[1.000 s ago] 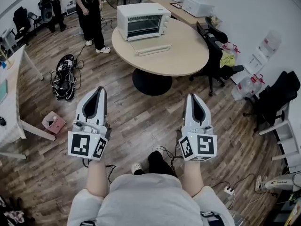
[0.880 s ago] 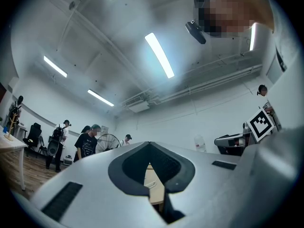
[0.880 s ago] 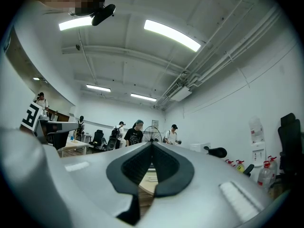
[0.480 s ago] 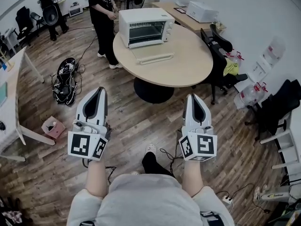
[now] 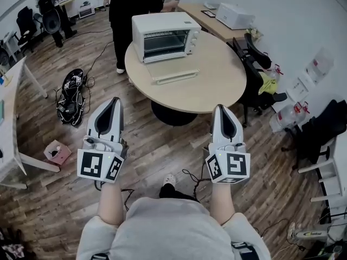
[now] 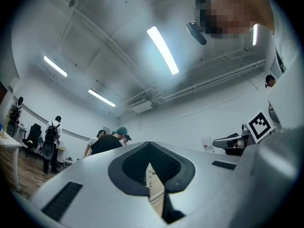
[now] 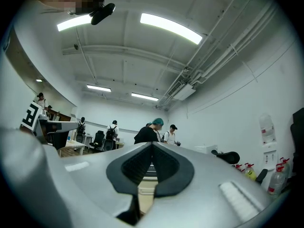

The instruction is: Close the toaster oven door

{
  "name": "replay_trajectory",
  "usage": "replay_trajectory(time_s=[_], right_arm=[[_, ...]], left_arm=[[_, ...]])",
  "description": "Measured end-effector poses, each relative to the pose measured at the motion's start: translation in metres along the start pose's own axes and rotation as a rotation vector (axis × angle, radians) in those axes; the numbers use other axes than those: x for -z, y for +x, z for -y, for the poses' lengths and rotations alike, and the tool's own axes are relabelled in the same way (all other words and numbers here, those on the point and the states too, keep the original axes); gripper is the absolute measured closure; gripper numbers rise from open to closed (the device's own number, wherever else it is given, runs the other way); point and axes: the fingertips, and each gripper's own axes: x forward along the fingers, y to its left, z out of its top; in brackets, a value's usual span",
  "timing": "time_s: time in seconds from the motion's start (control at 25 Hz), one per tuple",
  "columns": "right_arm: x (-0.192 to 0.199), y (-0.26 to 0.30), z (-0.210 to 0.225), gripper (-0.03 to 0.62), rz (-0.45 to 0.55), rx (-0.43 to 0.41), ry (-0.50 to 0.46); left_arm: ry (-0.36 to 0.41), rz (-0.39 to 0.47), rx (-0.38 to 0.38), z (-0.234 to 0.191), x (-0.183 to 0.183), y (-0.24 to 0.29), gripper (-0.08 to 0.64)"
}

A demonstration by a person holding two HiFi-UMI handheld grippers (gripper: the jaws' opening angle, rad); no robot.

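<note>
A white toaster oven [image 5: 162, 36] stands at the far side of a round beige table [image 5: 217, 75]. Its door [image 5: 173, 73] hangs open, lying flat in front of it on the tabletop. Both grippers are held out over the wooden floor, well short of the table. My left gripper [image 5: 114, 101] is shut with nothing in it, and its jaws meet at the tip in the left gripper view [image 6: 149, 143]. My right gripper [image 5: 219, 108] is also shut and empty, its tips touching in the right gripper view [image 7: 152, 143].
A person in black [image 5: 127, 4] stands behind the table by the oven. Black office chairs [image 5: 255, 64] crowd the table's right side. A bag with cables [image 5: 70, 91] and a pink box [image 5: 54, 151] lie on the floor at left, beside a white desk [image 5: 13, 118]. A cable [image 5: 190, 175] runs by my feet.
The table and oven have come nearer and lower in the head view as I walk toward them. Both grippers keep their pose. The person in black has shifted right, behind the oven.
</note>
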Motion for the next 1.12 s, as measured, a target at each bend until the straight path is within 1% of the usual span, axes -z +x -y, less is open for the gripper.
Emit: replay_trajectory(time_s=[0.36, 0.72, 0.92, 1.12], right_arm=[[0.012, 0.061, 0.044, 0.580, 0.006, -0.033, 0.013], [0.028, 0.115, 0.082, 0.580, 0.011, -0.073, 0.032], [0.039, 0.133, 0.097, 0.581, 0.011, -0.091, 0.049], [0.048, 0.145, 0.101, 0.581, 0.006, -0.109, 0.071]], left_arm=[[0.014, 0.001, -0.024, 0.001, 0.016, 0.068, 0.554], [0.027, 0.005, -0.068, 0.001, 0.035, 0.122, 0.554], [0.032, -0.005, -0.077, 0.007, 0.047, 0.140, 0.554], [0.051, -0.036, -0.087, 0.007, 0.055, 0.149, 0.554]])
